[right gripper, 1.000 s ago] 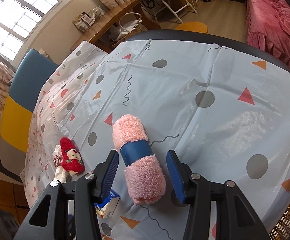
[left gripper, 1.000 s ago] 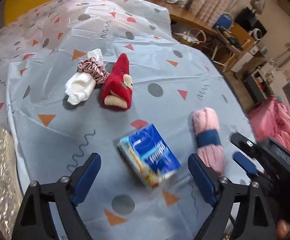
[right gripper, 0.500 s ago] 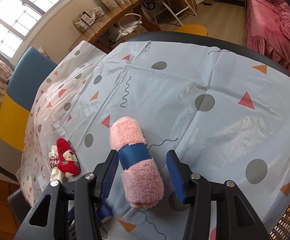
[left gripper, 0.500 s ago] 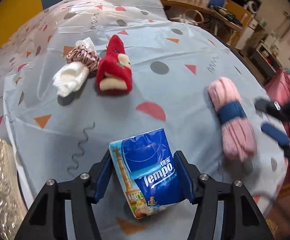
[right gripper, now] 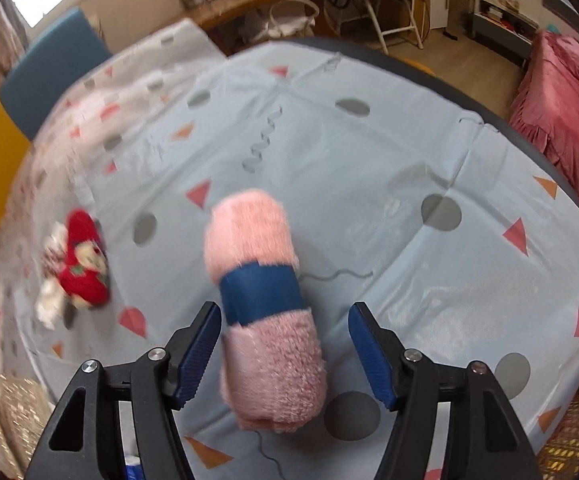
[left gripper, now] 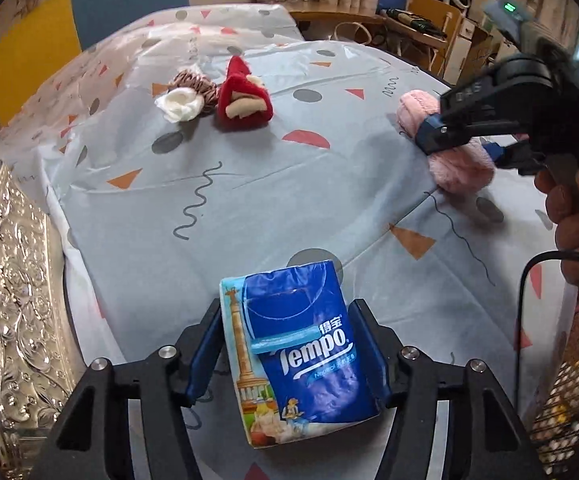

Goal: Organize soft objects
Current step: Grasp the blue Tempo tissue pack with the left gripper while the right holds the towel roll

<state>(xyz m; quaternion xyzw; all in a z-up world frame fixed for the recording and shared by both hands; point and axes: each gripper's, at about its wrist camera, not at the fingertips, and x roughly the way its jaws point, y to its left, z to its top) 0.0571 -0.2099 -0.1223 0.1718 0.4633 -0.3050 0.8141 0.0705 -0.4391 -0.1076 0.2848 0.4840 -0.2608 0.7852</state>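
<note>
My left gripper point(left gripper: 289, 354) is shut on a blue Tempo tissue pack point(left gripper: 301, 352) and holds it over the table's near edge. My right gripper point(right gripper: 285, 354) is open around a rolled pink towel with a blue band point(right gripper: 261, 304) that lies on the tablecloth; the left finger is close to it and the right finger stands apart. The towel point(left gripper: 453, 160) and the right gripper point(left gripper: 461, 142) also show at the right of the left wrist view. A red plush toy point(left gripper: 243, 98), a white sock point(left gripper: 179, 105) and a brown scrunchie point(left gripper: 195, 84) lie together further back.
The table carries a light blue patterned cloth point(left gripper: 249, 184). A shiny silver tray point(left gripper: 13, 312) stands at the left edge. A blue and yellow chair point(left gripper: 101, 4) is behind the table. A pink bed point(right gripper: 569, 92) and desks are beyond it.
My left gripper has closed on the tissue pack and drawn it back toward the near edge. My right gripper has moved closer over the pink towel and its jaws have widened.
</note>
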